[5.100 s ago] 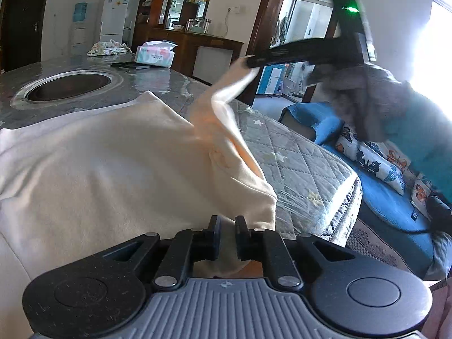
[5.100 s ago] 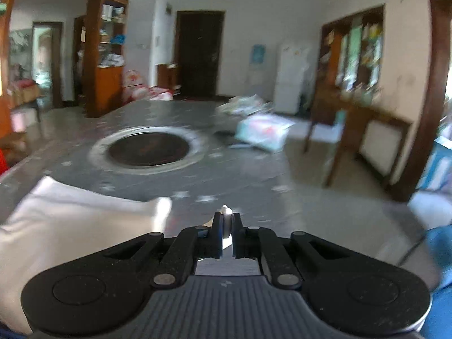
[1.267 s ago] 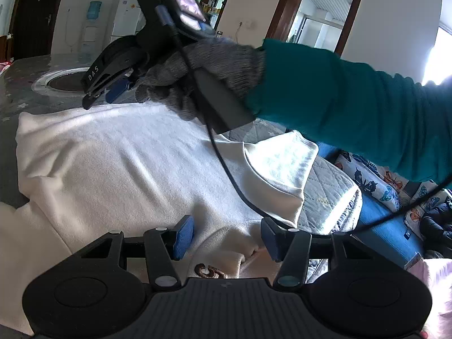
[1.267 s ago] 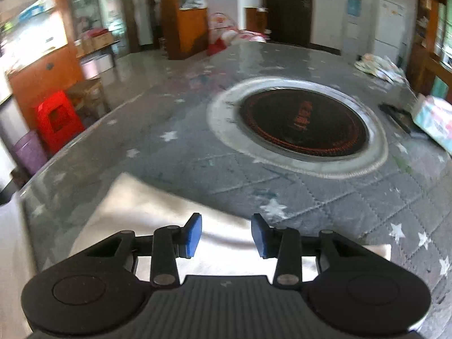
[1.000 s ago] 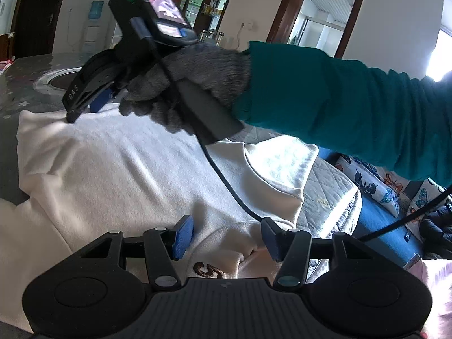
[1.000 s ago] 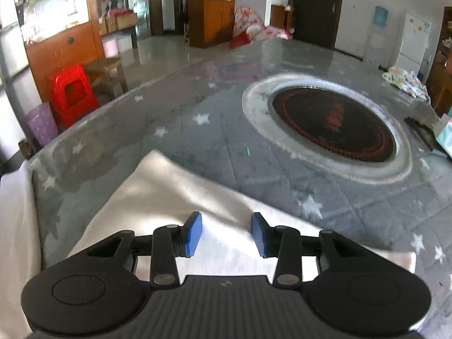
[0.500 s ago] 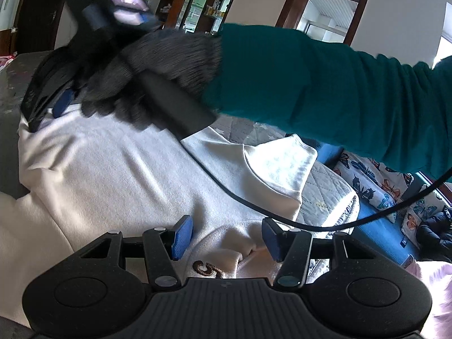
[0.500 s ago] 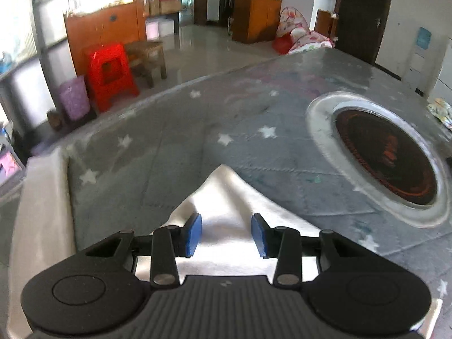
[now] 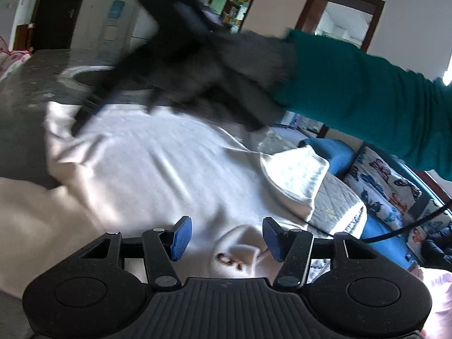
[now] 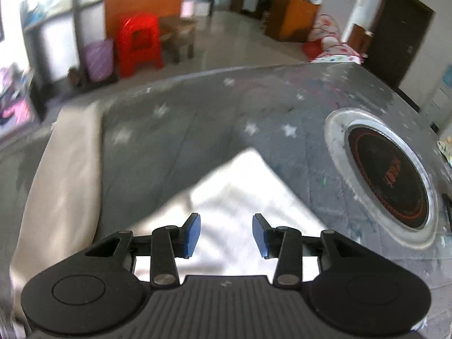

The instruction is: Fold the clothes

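Cream sweatshirt (image 9: pixel 158 169) lies spread flat over the grey star-quilted table (image 10: pixel 197 118), one far corner beside the round inset burner (image 10: pixel 389 180). Right claw (image 10: pixel 226 234) hovers over that corner, jaws apart, empty. Left claw (image 9: pixel 226 237) stands wider above the collar, gripping nothing.

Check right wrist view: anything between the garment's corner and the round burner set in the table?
Nothing. In the right wrist view, only bare star-print table cover separates the cream garment's corner from the burner.
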### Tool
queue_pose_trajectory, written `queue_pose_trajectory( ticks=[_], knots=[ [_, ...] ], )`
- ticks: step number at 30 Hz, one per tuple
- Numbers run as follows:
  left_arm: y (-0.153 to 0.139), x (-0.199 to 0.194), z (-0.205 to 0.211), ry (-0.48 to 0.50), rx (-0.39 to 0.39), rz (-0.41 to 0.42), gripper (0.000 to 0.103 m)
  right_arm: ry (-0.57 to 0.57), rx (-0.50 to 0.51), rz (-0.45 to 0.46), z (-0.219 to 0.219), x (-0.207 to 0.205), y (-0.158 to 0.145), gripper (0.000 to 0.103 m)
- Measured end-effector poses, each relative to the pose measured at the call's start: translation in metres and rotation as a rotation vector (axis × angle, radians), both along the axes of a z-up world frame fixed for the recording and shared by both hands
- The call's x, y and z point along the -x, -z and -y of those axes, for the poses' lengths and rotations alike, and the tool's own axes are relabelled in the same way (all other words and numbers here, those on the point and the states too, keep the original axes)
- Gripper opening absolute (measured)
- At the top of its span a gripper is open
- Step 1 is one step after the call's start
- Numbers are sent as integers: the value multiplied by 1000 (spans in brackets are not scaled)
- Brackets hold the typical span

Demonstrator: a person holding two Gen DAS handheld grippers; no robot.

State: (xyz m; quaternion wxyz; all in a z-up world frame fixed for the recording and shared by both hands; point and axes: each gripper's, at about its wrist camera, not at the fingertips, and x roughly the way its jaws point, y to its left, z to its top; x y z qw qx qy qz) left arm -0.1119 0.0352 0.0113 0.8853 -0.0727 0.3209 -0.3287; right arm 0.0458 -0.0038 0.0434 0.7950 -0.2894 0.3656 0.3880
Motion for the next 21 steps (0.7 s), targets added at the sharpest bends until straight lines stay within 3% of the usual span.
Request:
queue_pose_trajectory(
  ticks=[5, 12, 15, 21],
  knots=[
    [-3, 1, -23, -78, 13, -10, 60, 16, 1, -4, 19, 14, 2, 41],
    [-18, -7, -47, -179, 9, 15, 60, -68, -40, -1, 32, 47, -1, 46],
    [-26, -19, -56, -218, 26, 24, 59, -14, -36, 22, 50, 50, -8, 46],
    [-29, -53, -54, -238, 83, 15, 58, 146, -48, -20, 108, 46, -11, 46]
  ],
)
